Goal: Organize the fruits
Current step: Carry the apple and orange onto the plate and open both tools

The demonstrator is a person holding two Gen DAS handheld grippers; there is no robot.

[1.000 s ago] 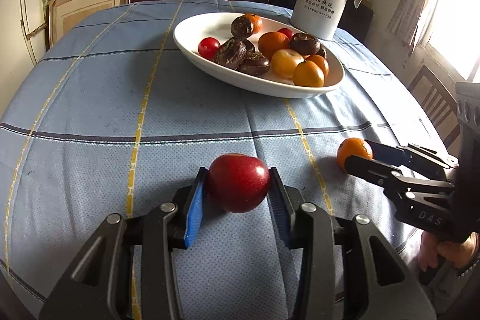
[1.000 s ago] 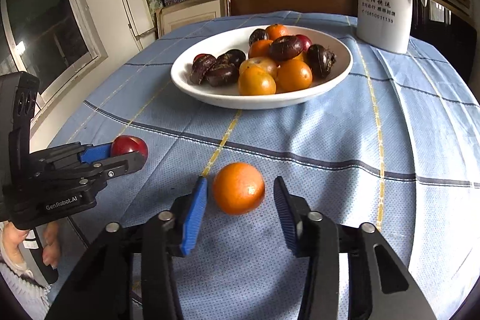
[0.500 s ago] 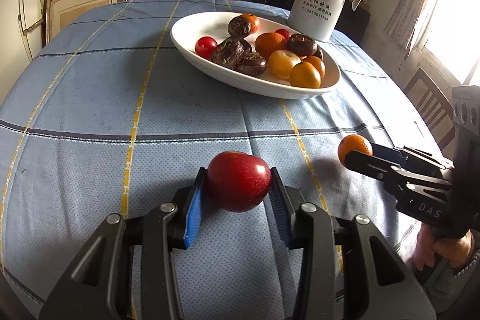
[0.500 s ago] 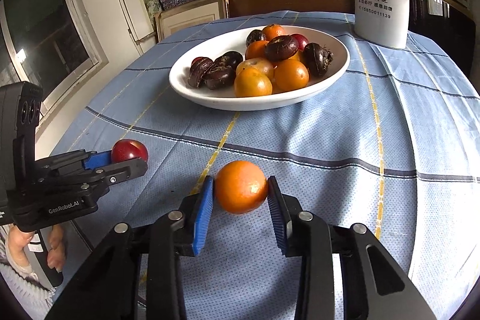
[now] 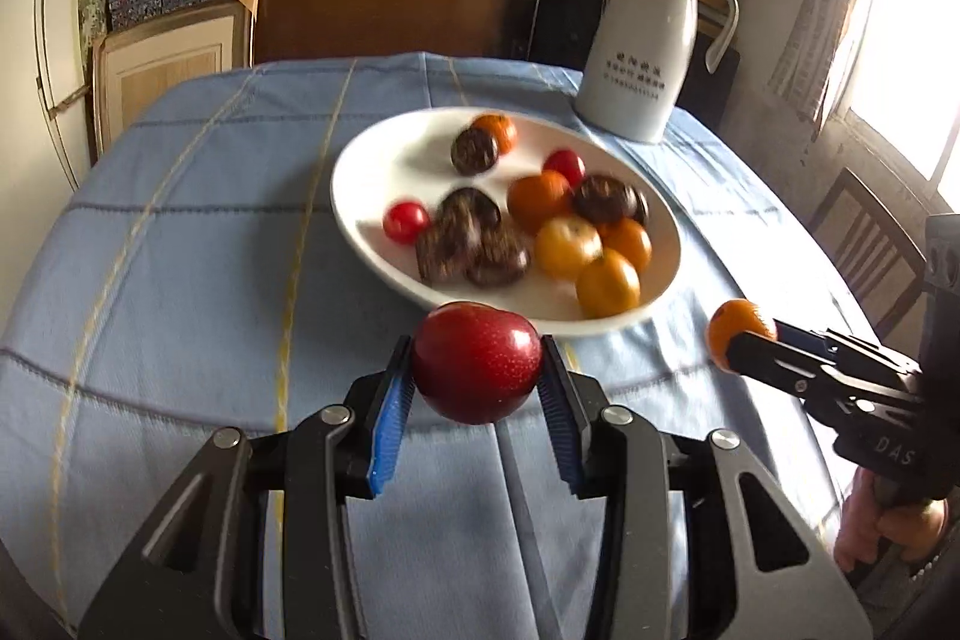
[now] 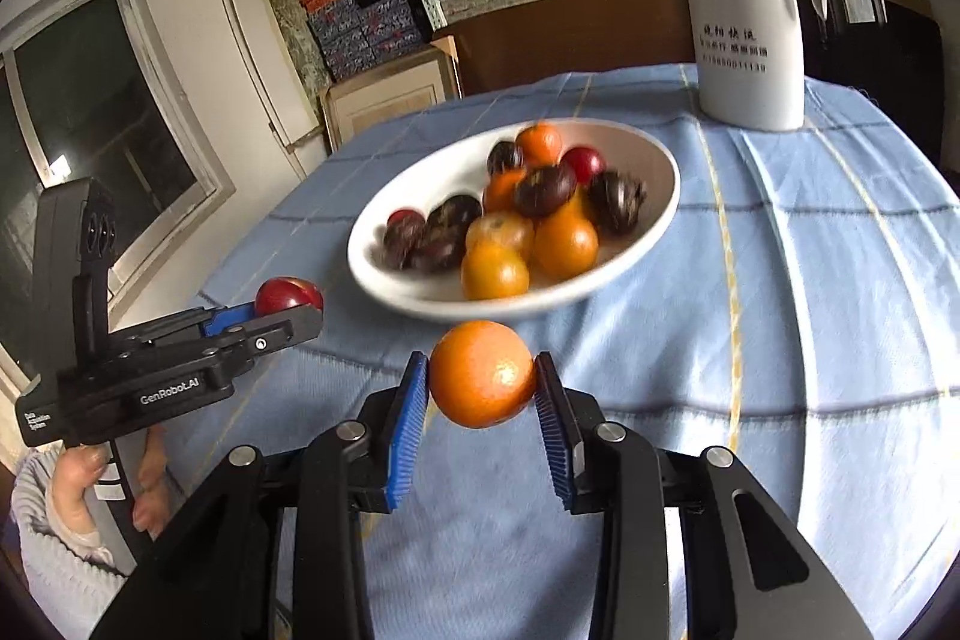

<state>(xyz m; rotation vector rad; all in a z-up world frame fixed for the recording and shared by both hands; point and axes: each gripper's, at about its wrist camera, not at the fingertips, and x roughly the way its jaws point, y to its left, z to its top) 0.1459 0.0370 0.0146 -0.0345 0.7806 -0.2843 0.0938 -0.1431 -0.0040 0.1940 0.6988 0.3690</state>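
While clamped: red apple [image 5: 477, 370] between left jaws, orange [image 6: 482, 373] between right.

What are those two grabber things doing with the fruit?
A person is tidying fruit with a grabber in each hand. The left gripper has its jaws shut on a red apple, and the right gripper holds an orange. Both fruits are up off the blue tablecloth, just short of the white bowl that already holds oranges, small red fruits and dark ones.
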